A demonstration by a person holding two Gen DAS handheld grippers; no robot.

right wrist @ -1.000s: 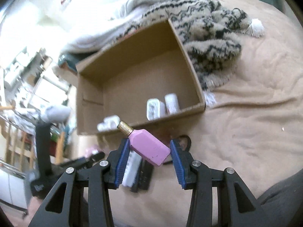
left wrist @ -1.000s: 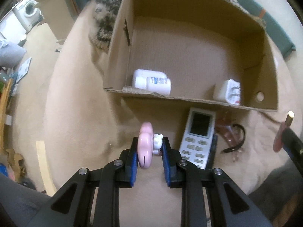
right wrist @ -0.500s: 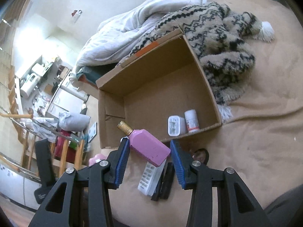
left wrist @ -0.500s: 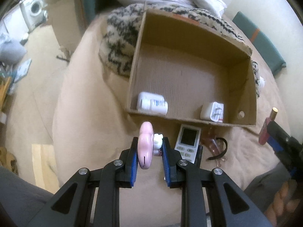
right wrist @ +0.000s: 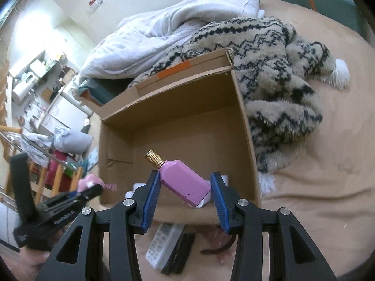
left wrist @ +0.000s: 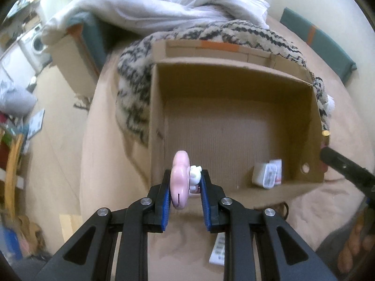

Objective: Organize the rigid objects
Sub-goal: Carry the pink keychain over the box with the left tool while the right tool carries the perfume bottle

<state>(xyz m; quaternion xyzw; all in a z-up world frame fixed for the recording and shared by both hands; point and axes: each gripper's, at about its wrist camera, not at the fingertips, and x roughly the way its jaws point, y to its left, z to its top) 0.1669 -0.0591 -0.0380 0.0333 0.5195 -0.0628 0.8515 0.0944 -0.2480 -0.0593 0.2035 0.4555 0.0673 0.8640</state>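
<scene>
Jaws clamped: left gripper point(left wrist: 183, 182) on pink toy point(left wrist: 180, 182); right gripper point(right wrist: 186, 188) on pink bottle point(right wrist: 182, 182).

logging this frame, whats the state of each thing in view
left tool: shut on pink toy
right tool: shut on pink bottle, tilted, cap on
box: open, flaps up
white items: lying in box
remote: on bed outside box

We count one box point(left wrist: 234, 75), two grippers point(left wrist: 184, 182) point(right wrist: 185, 185), one pink bottle point(right wrist: 185, 182), one pink toy point(left wrist: 179, 180), one remote point(right wrist: 164, 243), two blankets point(right wrist: 276, 70) point(right wrist: 168, 23).
</scene>
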